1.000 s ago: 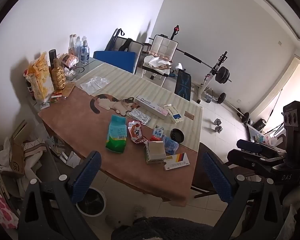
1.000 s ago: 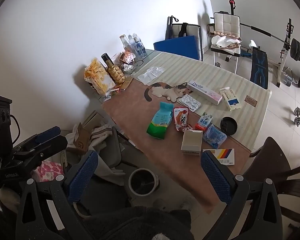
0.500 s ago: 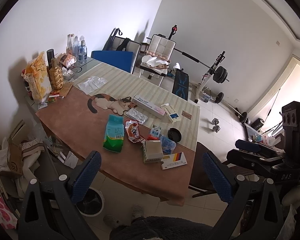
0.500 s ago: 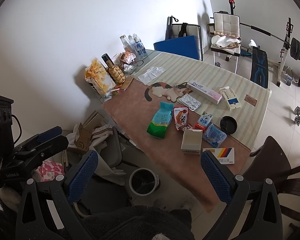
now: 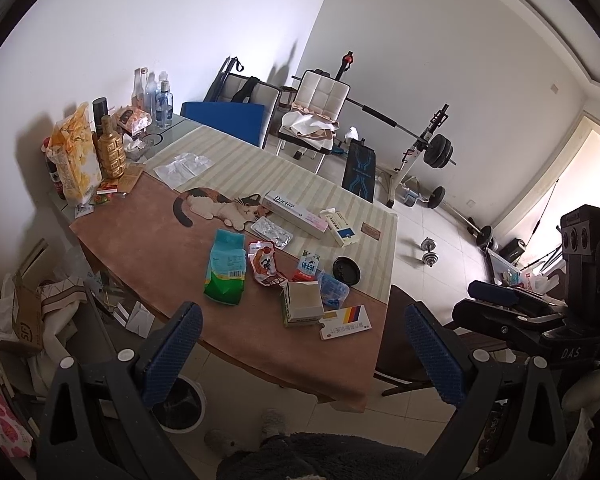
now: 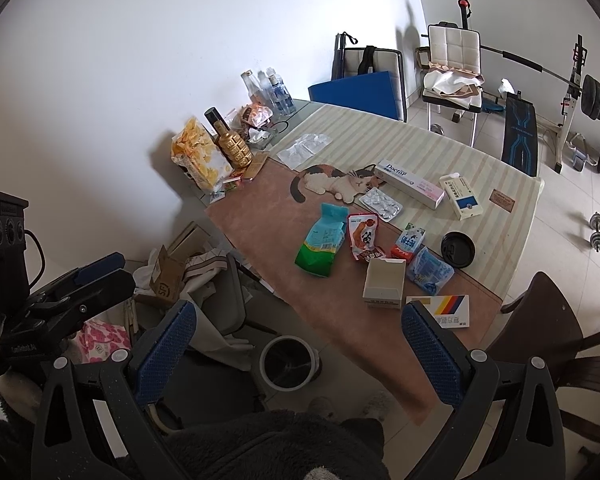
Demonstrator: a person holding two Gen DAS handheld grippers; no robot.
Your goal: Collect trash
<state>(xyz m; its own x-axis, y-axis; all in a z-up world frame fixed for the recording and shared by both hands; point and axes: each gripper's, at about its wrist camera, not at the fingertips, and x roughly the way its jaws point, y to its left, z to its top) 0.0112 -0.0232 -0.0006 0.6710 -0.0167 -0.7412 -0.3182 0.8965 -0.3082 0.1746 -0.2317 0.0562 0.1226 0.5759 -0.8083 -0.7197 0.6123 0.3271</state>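
Trash lies on a table: a green-blue pouch, a red snack packet, a beige carton, a striped card box, a blue crumpled wrapper, a black lid, a blister pack. A white bin stands on the floor by the table's near edge. My left gripper and right gripper are both open and empty, held high, well short of the table.
Bottles, a gold bottle and a chip bag crowd the table's far left corner. A dark chair stands at the right. Cardboard and cloth clutter lies left of the bin. Gym equipment stands behind.
The left wrist view has drifted slightly, the table sliding a little left and down in frame. The right wrist view is nearly unchanged. Both grippers stay open.
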